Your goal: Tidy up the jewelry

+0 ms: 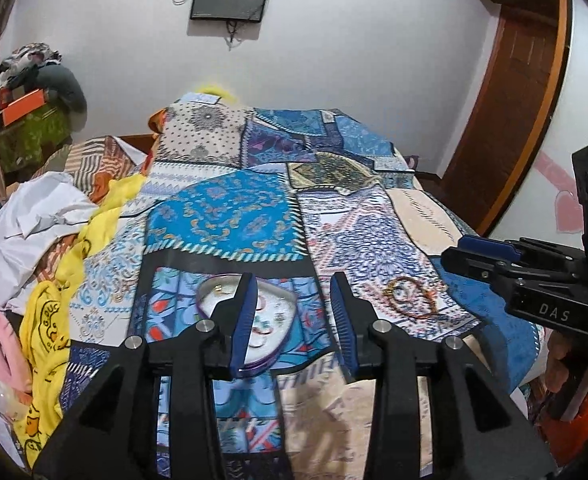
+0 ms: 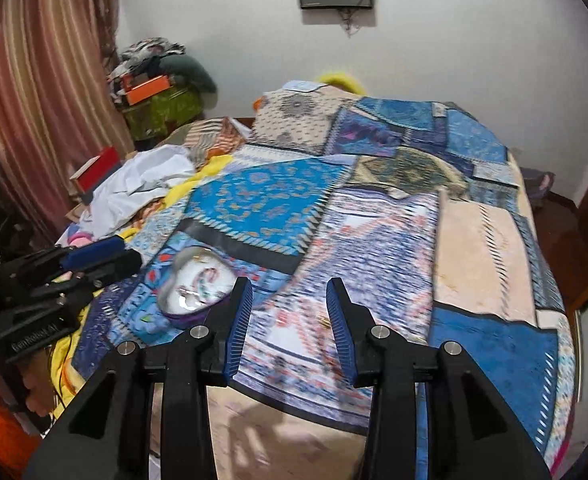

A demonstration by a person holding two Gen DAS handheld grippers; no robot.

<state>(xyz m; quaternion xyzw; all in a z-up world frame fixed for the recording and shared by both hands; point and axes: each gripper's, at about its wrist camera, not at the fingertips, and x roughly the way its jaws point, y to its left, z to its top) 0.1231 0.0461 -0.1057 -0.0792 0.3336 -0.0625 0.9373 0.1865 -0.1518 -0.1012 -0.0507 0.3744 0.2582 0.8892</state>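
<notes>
Left wrist: glossy heart-shaped tray (image 1: 209, 289), beaded bracelets (image 1: 412, 297).

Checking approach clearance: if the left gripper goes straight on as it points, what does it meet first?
Probably the patterned blue bedspread; the open left gripper has bare cloth between its fingers, beside the shallow white heart-shaped jewelry dish. Depth is unclear.

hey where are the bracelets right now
In the left wrist view, the bracelets lie loose on the patchwork bedspread, right of the heart-shaped tray and just ahead of the right gripper.
</notes>
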